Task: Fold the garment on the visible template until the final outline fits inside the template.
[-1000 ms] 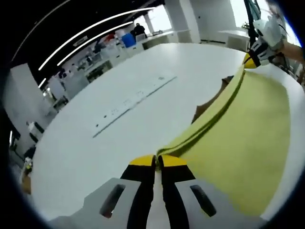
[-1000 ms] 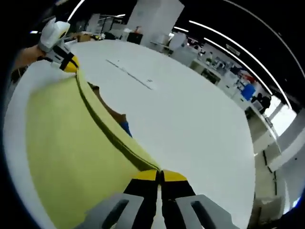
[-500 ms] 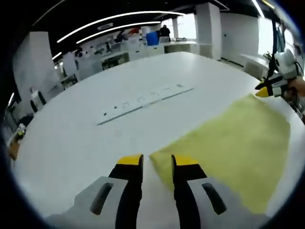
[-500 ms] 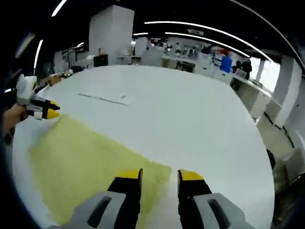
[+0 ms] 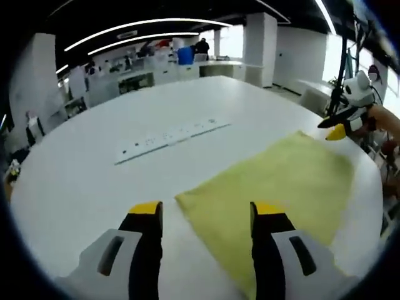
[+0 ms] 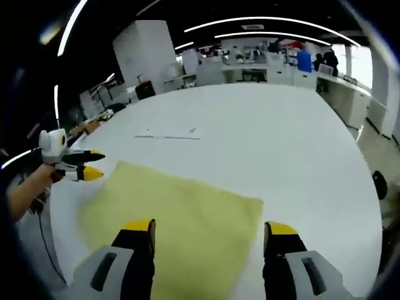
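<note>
This is a large open-plan office or lab hall. A broad white counter (image 5: 187, 106) with a recessed socket strip (image 5: 165, 134) runs toward rows of desks (image 6: 262, 72) crowded with equipment, where people (image 5: 201, 45) stand. Long curved light strips (image 6: 269, 22) cross a dark ceiling, white square pillars (image 6: 147, 56) rise between the desks, and bright windows (image 5: 331, 56) line one side.
</note>
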Demonstrator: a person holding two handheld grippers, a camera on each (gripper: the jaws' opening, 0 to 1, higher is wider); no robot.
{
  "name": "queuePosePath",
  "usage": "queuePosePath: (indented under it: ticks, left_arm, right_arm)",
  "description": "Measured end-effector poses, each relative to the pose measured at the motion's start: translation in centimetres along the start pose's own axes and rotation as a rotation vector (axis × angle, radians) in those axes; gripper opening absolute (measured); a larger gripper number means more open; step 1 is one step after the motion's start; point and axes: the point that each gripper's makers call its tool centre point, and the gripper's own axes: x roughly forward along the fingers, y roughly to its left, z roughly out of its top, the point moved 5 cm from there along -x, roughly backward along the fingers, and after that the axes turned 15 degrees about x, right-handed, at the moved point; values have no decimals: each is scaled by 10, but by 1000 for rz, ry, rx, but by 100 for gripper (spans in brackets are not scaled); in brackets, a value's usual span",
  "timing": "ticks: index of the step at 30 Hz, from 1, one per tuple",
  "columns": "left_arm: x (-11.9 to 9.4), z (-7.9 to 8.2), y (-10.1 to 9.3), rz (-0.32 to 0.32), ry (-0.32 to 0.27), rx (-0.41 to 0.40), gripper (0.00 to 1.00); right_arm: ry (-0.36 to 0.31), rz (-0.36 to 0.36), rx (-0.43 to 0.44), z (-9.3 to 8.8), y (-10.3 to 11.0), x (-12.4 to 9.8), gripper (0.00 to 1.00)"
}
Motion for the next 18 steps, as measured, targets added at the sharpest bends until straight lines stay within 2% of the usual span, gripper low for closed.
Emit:
queuePosePath:
  ticks: [2, 7, 10, 18]
  left_arm:
    - [-7, 0, -3, -7, -16, -2, 58]
    - [-19, -6, -13, -31, -23, -24, 61]
    - [-29, -8, -24, -64, -69, -38, 65]
    - [-49, -29, -41, -112, -51, -24, 70]
  right_arm:
    - [3, 6, -27, -4, 2, -5, 75]
    - [23, 42, -31, -17, 9, -18, 80]
    - [43, 59, -27, -26, 11, -26, 80]
    - [70, 72, -26, -52, 7, -47, 78]
